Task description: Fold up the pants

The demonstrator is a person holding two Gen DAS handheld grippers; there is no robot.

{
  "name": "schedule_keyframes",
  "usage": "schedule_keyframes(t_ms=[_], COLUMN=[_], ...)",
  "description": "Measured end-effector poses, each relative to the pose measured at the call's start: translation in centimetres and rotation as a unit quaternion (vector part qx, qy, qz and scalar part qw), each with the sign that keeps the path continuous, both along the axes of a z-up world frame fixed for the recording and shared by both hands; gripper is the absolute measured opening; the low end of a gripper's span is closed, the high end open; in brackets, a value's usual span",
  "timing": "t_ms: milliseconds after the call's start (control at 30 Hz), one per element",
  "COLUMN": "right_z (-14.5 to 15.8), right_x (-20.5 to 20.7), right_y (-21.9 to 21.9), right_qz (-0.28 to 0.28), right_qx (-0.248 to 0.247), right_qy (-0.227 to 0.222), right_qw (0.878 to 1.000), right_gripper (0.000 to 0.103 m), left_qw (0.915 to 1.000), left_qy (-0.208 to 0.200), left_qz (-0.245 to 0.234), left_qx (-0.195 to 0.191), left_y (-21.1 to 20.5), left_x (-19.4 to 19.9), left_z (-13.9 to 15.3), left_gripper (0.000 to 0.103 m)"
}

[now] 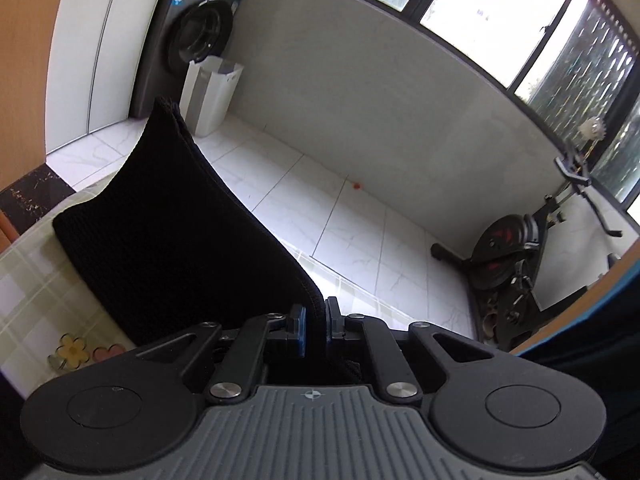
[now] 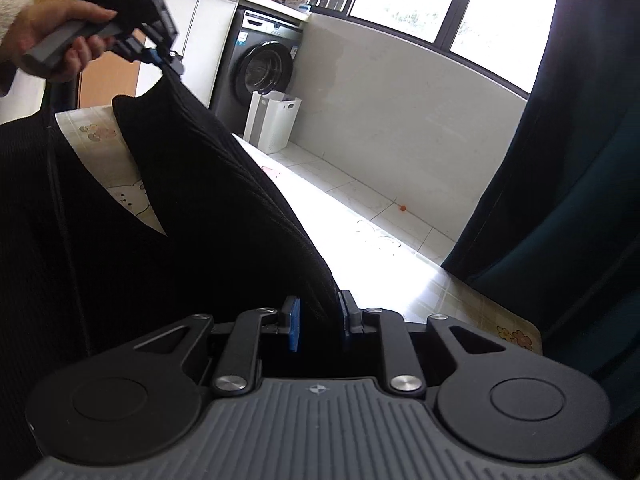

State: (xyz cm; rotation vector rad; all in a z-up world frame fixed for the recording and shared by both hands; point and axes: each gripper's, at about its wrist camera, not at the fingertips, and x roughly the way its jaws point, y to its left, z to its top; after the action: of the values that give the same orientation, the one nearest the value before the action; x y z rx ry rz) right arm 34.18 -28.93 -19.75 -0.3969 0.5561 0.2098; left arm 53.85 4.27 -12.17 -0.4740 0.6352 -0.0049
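Gripping the black pants (image 1: 168, 240) at one edge, the left gripper (image 1: 316, 326) has its blue pads clenched on the fabric, which enters between the jaws edge-on. From that clamp the cloth's long axis runs away up-left, toward the washing machine (image 1: 192, 40), ending in a raised layered corner; the lower fold rests on the checked tablecloth (image 1: 36, 280).

Right gripper (image 2: 318, 326): pads likewise clenched on a fold of the pants, fabric filling the gap between them. In the right wrist view the held edge climbs up-left from this clamp to the left gripper, a taut sloping line pointing at the washing machine side of the room. A hand (image 2: 60, 36) carries the left gripper there. Below that line the pants hang slack over the tablecloth, which shows through a gap in the black cloth.
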Motion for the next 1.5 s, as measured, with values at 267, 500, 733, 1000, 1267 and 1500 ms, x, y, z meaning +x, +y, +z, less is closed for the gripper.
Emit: schedule_keyframes(t_ms=[267,500,733,1000,1267,1500], right_z=[1.2,-0.1,-2.8,-3.5,-0.1,1.5], right_x=[-5.4,-8.9,-10.6,-11.5,-14.9,-18.6], right_y=[0.3,2.2,2.7,2.7,-0.5,-6.6], right_qz=[0.003,0.012,-0.001,-0.031,-0.127,-0.293], right_qx=[-0.002,-0.016,-0.012,0.021,0.136,0.269], right_qy=[-0.009,0.016,0.049,0.068,0.057,0.013], right_qw=[1.0,1.0,0.999,0.997,0.981,0.917], right_gripper=[0.02,0.02,0.021,0.024,0.039,0.053], left_qw=[0.9995,0.9978,0.9938,0.9911,0.9915,0.9919], left_qy=[-0.018,0.043,0.095,0.121,0.121,0.117], left_qz=[0.026,0.05,0.047,0.047,0.045,0.044], left_qx=[0.009,0.007,0.034,0.03,0.021,0.021], left_y=[-0.3,1.5,2.0,2.7,2.9,2.5], left_x=[-13.8,-17.8,-19.2,-20.2,-19.6,-20.5], left_z=[-1.0,-4.5,-8.3,-10.1,-11.0,-10.7], left_gripper=[0.009,0.01,0.01,0.011,0.012,0.012])
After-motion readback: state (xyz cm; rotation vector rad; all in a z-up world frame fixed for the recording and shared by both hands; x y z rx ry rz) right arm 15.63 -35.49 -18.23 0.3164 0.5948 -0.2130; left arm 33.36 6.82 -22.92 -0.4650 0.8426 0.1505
